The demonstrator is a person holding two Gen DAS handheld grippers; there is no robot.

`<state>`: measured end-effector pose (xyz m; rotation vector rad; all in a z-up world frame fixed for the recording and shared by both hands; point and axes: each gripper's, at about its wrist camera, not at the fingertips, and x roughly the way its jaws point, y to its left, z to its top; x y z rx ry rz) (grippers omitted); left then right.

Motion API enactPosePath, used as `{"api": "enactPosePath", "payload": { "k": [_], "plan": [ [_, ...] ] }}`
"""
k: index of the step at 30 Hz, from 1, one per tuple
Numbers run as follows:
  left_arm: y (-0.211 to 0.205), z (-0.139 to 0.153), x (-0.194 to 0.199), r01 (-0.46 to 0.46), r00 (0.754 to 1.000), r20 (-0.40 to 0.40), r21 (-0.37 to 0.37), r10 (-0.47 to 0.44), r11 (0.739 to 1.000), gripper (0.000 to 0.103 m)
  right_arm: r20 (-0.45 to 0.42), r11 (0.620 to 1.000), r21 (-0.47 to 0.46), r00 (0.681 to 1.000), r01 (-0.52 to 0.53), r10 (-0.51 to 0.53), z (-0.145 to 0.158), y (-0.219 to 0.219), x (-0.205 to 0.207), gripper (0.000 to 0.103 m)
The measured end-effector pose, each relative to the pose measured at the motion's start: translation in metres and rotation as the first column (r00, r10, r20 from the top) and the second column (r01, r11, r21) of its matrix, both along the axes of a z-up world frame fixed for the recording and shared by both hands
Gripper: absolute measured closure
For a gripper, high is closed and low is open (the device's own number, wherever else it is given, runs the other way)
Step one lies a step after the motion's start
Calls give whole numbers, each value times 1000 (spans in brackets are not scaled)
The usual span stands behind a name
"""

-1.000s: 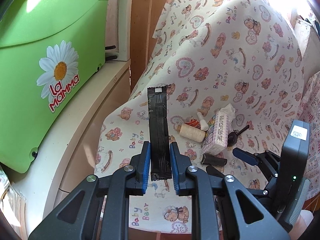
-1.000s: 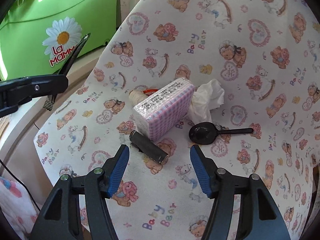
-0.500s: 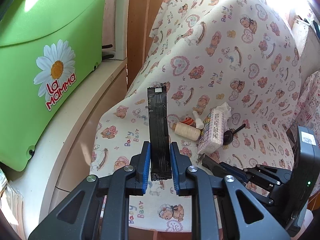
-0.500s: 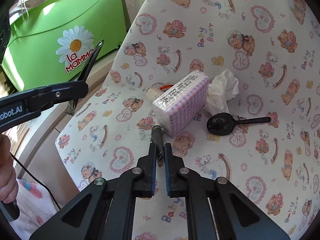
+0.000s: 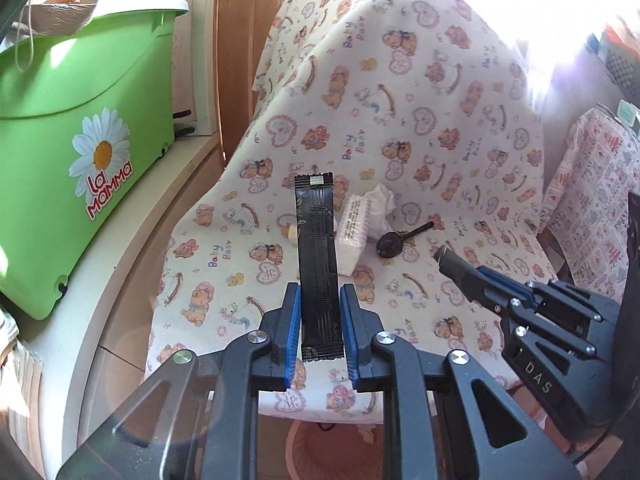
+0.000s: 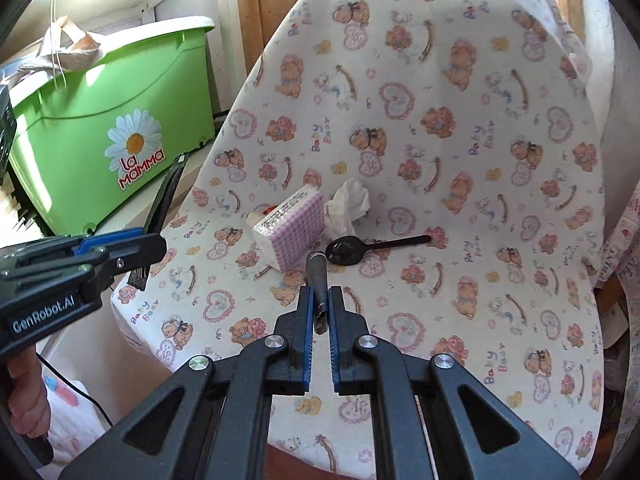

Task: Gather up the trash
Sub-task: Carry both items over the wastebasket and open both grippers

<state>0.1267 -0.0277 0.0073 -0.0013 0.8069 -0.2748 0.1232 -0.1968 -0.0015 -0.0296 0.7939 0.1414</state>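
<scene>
My left gripper point(image 5: 319, 294) is shut on a long black sachet wrapper point(image 5: 316, 248) and holds it upright above the chair seat. My right gripper point(image 6: 319, 296) is shut on a small dark cylindrical piece of trash point(image 6: 317, 280), lifted off the seat; it also shows in the left wrist view point(image 5: 456, 268). On the bear-print seat cover point(image 6: 440, 280) lie a pink checked tissue pack point(image 6: 296, 232), a crumpled white tissue point(image 6: 348, 204), a black plastic spoon point(image 6: 360, 248) and a small cream bottle point(image 6: 256, 216).
A green "La Mamma" tub point(image 5: 64, 152) stands on a white ledge point(image 5: 104, 292) left of the chair. A wooden panel point(image 5: 240, 60) is behind. A patterned cloth point(image 5: 592, 208) hangs at the right. A pinkish basket point(image 5: 332, 452) sits below the seat edge.
My right gripper closed on the dark cylinder and lifted it off the seat. Both grippers have pulled back from the chair; the left still holds the black wrapper.
</scene>
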Motion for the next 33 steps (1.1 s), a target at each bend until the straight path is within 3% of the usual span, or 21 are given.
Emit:
{"api": "enactPosePath", "payload": {
  "k": [3,11,16,20,23,27,33],
  "plan": [
    [-5,-14,-19,20,997,-71,-48,-24,999,85,23,999,45,1000,-6,5,13,-6,-19,95],
    [-10,-31,-63,47,991,-123,-76,-56,996,85,12,993,111,1000,-27,26,23,-7,-71,95],
    [-7,-36,-81,40,990,-131,-65,-48,997,85,-37,992,125,999,-29,34,14,-2,-93,95],
    [-8,-48,-90,54,981,-183,-68,-65,996,85,-103,990,138,994,-25,39,0,-1,-106,95],
    [-15,-60,-94,86,968,-235,-41,-94,995,85,-133,990,142,991,-12,31,-7,-2,-115,95],
    [-23,-76,-93,134,930,-331,-91,-157,987,85,-189,990,142,982,15,12,-20,-6,-119,95],
    [-31,-101,-90,142,879,-446,-88,-166,986,85,-353,993,112,935,40,2,-62,-6,-116,95]
  ]
}}
